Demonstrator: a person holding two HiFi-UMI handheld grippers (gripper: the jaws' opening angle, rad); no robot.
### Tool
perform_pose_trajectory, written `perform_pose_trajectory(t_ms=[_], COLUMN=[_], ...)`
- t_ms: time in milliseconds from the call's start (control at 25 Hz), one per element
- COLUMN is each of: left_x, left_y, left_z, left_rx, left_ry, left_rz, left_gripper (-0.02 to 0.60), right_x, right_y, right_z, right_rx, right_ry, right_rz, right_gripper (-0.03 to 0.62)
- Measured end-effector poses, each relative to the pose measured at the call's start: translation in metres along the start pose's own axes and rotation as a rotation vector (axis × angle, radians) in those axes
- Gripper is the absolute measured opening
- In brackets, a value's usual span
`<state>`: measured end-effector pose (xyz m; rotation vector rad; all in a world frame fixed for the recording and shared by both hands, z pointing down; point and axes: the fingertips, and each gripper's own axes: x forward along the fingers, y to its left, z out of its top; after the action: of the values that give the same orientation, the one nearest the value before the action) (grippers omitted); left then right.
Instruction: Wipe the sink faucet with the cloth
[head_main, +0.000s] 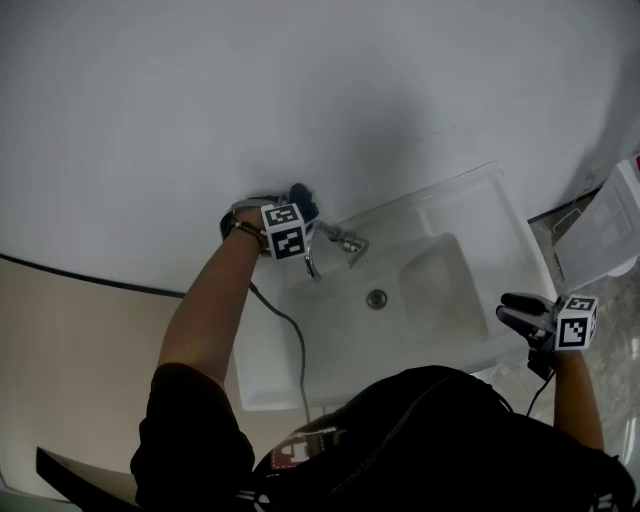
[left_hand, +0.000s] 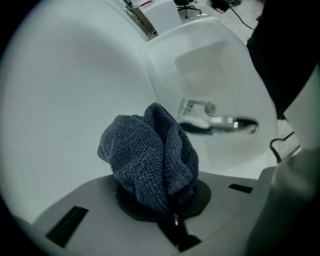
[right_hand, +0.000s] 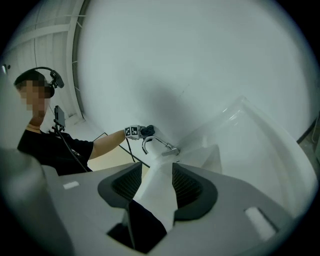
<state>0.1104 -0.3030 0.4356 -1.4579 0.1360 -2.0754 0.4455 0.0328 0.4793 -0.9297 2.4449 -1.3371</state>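
Faucet (head_main: 335, 241), gooseneck spout curving over sink (head_main: 455, 285)

washroom or utility corner, indoors. white basin sink (head_main: 470, 205) fixed to plain white wall (head_main: 300, 100), chrome faucet (head_main: 335, 243) at its wall side. pale tile floor (head_main: 622, 370), white plastic bin (head_main: 610, 235) to the right.

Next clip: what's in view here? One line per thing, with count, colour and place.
sink: one, white, against the wall
faucet: one, chrome, at the sink's back edge
drain: one, metal, in the basin floor
cloth: one, dark blue, bunched in the left claw
cable: one, black, over the sink's left side
box: one, white, right of the sink
left claw: shut on the cloth, near the faucet
right claw: open, empty, by the sink's front right corner
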Motion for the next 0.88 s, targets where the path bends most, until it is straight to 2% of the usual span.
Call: perform_pose_trajectory(t_ms=[80, 200, 360, 520, 600, 680, 760, 880], left_x=[0.045, 0.094, 0.104, 0.099, 0.089, 0.073, 0.06, 0.042], left_y=[-0.02, -0.037, -0.049, -0.043, -0.038, -0.032, -0.028, -0.036], left_z=[-0.015, -0.002, 0.042, 0.061, 0.057, 0.051, 0.043, 0.032], left_rx=[0.056, 0.062, 0.06, 0.065, 0.095, 0.151, 0.227, 0.354], left_ry=[-0.046, -0.193, -0.435, -0.598, -0.636, -0.639, -0.608, -0.519], left_rz=[0.044, 0.092, 0.098, 0.213, 0.268, 0.327, 0.4, 0.493], left_gripper=[0.021, 0.021, 0.021, 0.021, 0.021, 0.021, 0.021, 0.021], right_x=[0.022, 0.05, 0.065, 0.062, 0.06, 0.059, 0.064, 0.079], right_y=[0.007, 0.024, 0.046, 0.055, 0.058, 0.057, 0.052, 0.052], right_z=[-0.021, -0.049, -0.069, -0.074, -0.074, -0.071, -0.068, -0.067], right_rx=[0.008, 0.021, 0.037, 0.038, 0.035, 0.026, -0.001, -0.034], right_ry=[0.004, 0.027, 0.063, 0.079, 0.081, 0.079, 0.079, 0.085], right_rz=[-0.045, -0.093, -0.132, -0.166, -0.176, -0.182, -0.18, -0.153], right_gripper=[0.184, 0.184, 0.184, 0.184, 0.184, 0.184, 0.184, 0.184])
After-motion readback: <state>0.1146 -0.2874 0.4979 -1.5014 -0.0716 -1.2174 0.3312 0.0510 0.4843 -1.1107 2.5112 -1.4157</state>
